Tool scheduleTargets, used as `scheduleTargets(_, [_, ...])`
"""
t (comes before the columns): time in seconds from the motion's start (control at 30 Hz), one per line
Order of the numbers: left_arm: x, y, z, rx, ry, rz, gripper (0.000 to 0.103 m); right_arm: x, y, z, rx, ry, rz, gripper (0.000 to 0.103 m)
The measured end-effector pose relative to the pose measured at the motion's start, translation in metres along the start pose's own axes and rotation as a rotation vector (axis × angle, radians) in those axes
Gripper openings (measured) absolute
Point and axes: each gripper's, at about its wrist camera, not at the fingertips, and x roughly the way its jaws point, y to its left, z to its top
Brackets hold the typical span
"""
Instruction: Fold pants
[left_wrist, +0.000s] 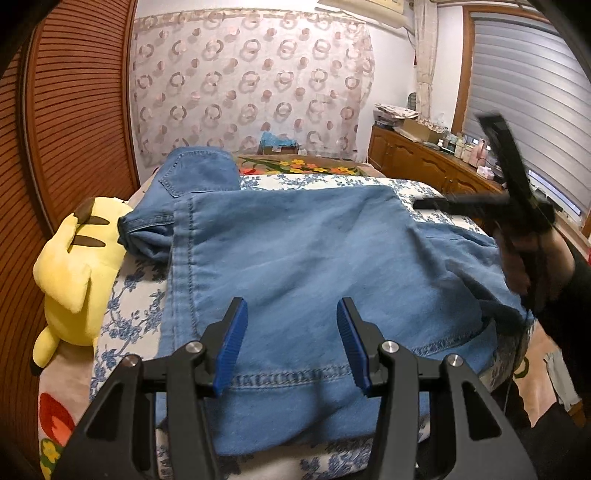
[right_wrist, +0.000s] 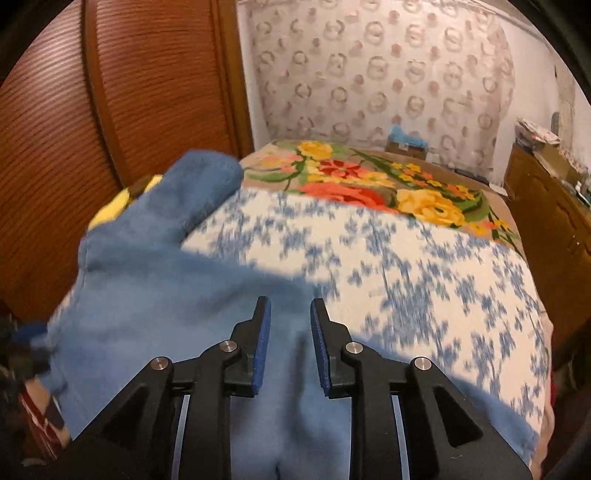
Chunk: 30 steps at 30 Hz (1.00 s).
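Left wrist view shows the pants (left_wrist: 288, 266) lying flat on the bed (left_wrist: 122, 295), already folded into a broad blue block with a hem seam running across, just in front of the left gripper (left_wrist: 291, 347). Its blue pads stand apart and nothing is between them – it hovers above the near hem and grips no cloth. The long axis of the pants goes from the near right corner toward the far left, where one rounded end rests beside the yellow plush toy (left_wrist: 77, 273).

From the right wrist view, the right gripper (right_wrist: 291, 347) has its jaws a little apart, with a narrow gap, and no fabric is pinched between them; the denim lies under it and stretches away to the left – the flowered blanket (right_wrist: 373, 184) is farther off. In the left view this gripper appears blurred at the right edge (left_wrist: 517, 206), above the right border of the pants.

By judgement, the left hand is nearer to the near hem, the right hand to the right border.
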Motion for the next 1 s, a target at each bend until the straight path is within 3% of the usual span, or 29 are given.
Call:
scheduleTargets(0.37, [0.016,-0.028,0.006,0.028,0.018,-0.031,0.049,-0.033,0.007,-0.088,-0.004,0.021,-0.009,0.026])
scheduleTargets(0.67, [0.029,-0.059,0.012,0.064,0.032,-0.072,0.049,-0.073,-0.013,-0.115,0.032,-0.004,-0.061,0.031])
scheduleTargets(1.0, [0.052,-0.096,0.010,0.120,0.088,-0.111,0.049,-0.121,-0.066,-0.145,0.122,-0.033,-0.177,0.036])
